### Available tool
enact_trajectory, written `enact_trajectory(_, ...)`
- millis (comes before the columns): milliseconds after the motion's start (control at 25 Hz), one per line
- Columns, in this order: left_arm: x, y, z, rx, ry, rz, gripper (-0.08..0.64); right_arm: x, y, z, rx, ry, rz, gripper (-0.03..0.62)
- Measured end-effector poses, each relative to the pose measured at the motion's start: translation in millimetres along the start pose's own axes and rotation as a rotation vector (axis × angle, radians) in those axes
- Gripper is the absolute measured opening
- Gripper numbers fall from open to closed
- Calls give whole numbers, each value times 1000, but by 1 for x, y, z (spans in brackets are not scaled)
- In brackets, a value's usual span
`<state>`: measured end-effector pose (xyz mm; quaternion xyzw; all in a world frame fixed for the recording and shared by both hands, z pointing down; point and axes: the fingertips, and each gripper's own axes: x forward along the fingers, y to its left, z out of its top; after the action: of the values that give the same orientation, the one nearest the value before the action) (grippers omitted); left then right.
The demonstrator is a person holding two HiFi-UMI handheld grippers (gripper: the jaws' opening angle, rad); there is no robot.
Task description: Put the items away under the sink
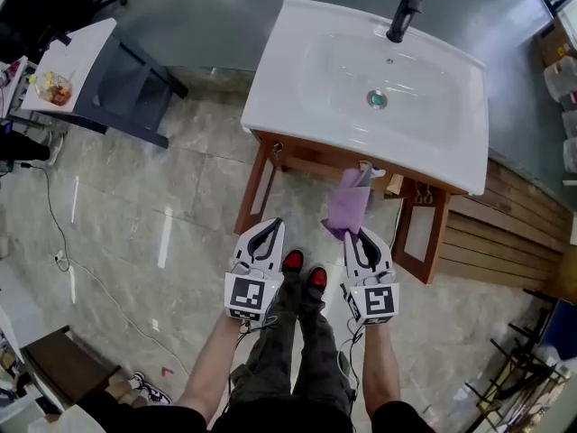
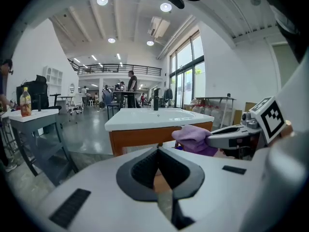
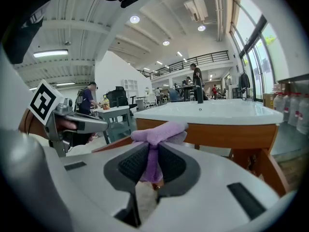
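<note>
A purple cloth (image 1: 347,207) hangs bunched from my right gripper (image 1: 352,233), which is shut on it in front of the wooden stand (image 1: 256,186) of the white sink (image 1: 290,97). In the right gripper view the cloth (image 3: 157,132) is pinched between the pads and spills over the right gripper (image 3: 152,149). My left gripper (image 1: 270,225) is beside it at the left, level with it, its jaws shut with nothing in them. In the left gripper view the left gripper (image 2: 158,152) faces the sink (image 2: 159,117), with the cloth (image 2: 193,137) at the right.
A black faucet (image 1: 403,14) stands at the sink's back. Small items hang under the basin's front edge (image 1: 394,185). A grey side table (image 1: 81,57) with a bottle (image 1: 54,88) is at the far left. Wooden slats (image 1: 505,219) lie to the right. A cable (image 1: 63,242) runs across the tiled floor.
</note>
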<state>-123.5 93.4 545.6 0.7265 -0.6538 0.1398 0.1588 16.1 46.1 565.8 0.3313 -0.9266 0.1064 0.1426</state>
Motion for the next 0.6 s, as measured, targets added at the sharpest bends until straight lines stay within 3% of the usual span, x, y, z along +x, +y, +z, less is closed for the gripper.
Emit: enact_trajectory(600,64,1,-113,-21,26,-35,6,70,-24,-104,-8,-5,4,78)
